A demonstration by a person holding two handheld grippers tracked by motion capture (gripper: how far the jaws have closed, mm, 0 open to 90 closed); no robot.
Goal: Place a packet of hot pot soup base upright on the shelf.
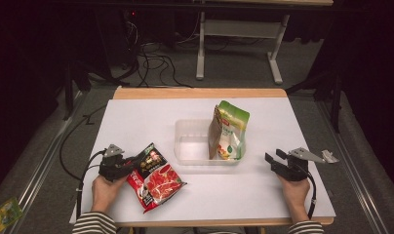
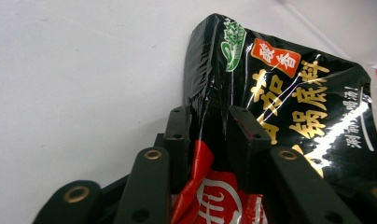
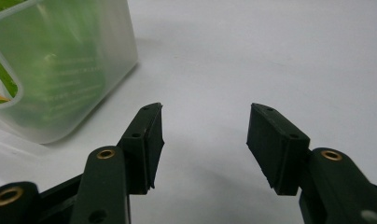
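Two hand-held grippers rest low over a white-topped table (image 1: 136,114), the biggest thing in the high view, with a bare wooden strip along its far edge. Beyond it, on the grey floor, stand the legs of a second table frame (image 1: 236,44) and a tangle of dark cables (image 1: 156,61); a small green-and-yellow packet (image 1: 2,214) lies on the floor at the near left.

Near the table's middle sits a clear plastic tub (image 1: 185,146). A green pouch (image 1: 230,127) stands upright in its right end, leaning against the wall. In the right gripper view the tub's rounded corner (image 3: 84,88) shows close at the upper left, green glowing through the plastic, a detail the high view is too far off to give.

At the near left lies a black-and-red sauce packet (image 1: 153,175), flat on the table and well apart from the tub, nothing between them. The left hand-held gripper (image 1: 131,163) meets its upper left corner. The left gripper view shows what the high one cannot: the two jaws have the packet's (image 2: 289,93) black edge pinched between them, the foil creased there.

The right hand-held gripper (image 1: 274,157) is at the near right, pointing toward the tub. Its jaws stand wide apart with only bare table between them (image 3: 205,140).
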